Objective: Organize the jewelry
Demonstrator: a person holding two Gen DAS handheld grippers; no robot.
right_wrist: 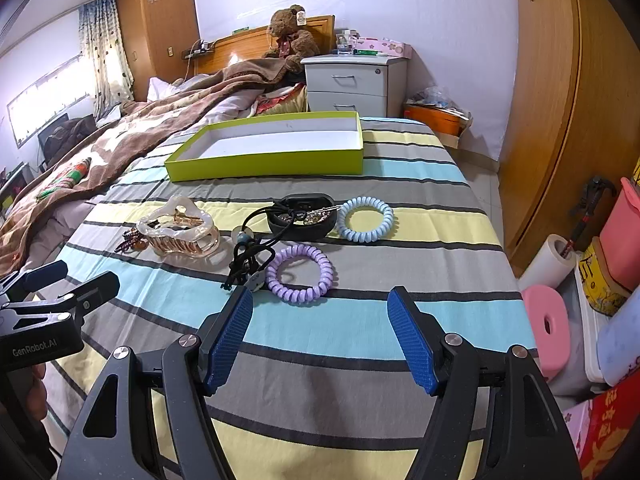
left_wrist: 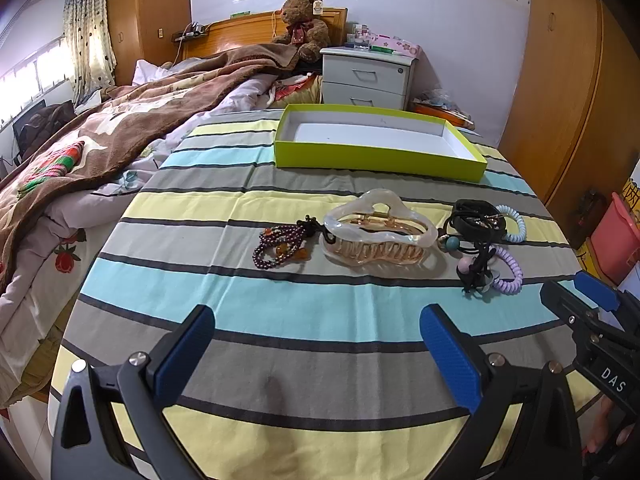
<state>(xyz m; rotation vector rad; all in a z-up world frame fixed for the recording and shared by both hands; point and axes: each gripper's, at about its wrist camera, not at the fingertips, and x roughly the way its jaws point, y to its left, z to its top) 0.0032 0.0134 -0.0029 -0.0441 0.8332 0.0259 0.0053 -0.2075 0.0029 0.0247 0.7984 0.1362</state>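
Presently both grippers, left gripper (left_wrist: 318,344) and right gripper (right_wrist: 320,332), gape wide and empty above the striped sheet (left_wrist: 280,304); hair claw (left_wrist: 378,232), bead bracelet (left_wrist: 280,246) and coil ties (right_wrist: 298,272) lie beyond, green box (left_wrist: 376,140) farther.

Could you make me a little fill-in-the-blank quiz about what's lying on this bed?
1. The green box holds ____ so far.
2. Next to the bead bracelet lies a large translucent hair ____.
3. The purple coil hair tie lies nearer the right tongs than the ____ coil hair tie.
4. Both the right and left tongs stand ____.

Missing words: nothing; claw clip; blue; open
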